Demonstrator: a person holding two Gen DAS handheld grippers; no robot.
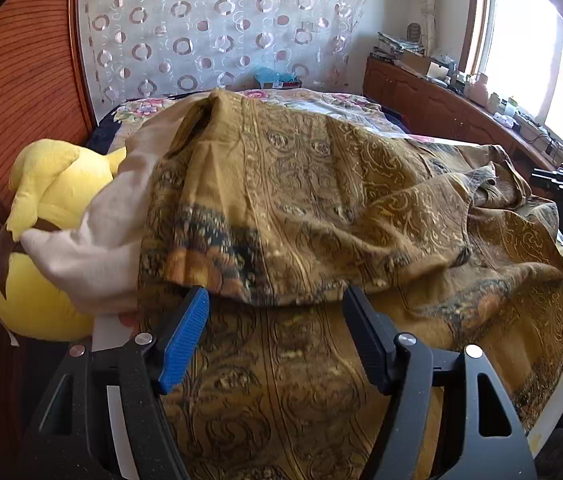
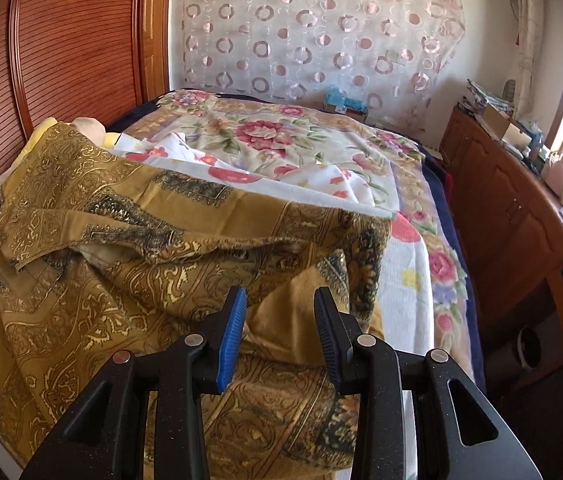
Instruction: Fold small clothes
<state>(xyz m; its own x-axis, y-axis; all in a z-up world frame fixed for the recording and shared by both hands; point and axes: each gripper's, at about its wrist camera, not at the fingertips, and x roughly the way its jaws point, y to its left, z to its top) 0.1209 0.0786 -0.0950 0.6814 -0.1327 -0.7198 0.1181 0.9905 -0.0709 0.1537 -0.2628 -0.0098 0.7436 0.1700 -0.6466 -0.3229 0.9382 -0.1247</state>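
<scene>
Ochre and gold paisley cloth, the garment (image 1: 321,200) I'm folding, lies heaped across the bed (image 2: 281,136), one flap doubled back over the rest. My left gripper (image 1: 277,304) hangs just above its folded edge with the jaws spread wide and nothing between them. My right gripper (image 2: 281,312) sits lower over the garment's near corner, jaws part-way apart; a fold of cloth rises between them, but I see no pad pressing on it. A yellow plush toy (image 1: 45,200) lies at the garment's left end, half under a pale lining. Floral bedspread shows beyond.
</scene>
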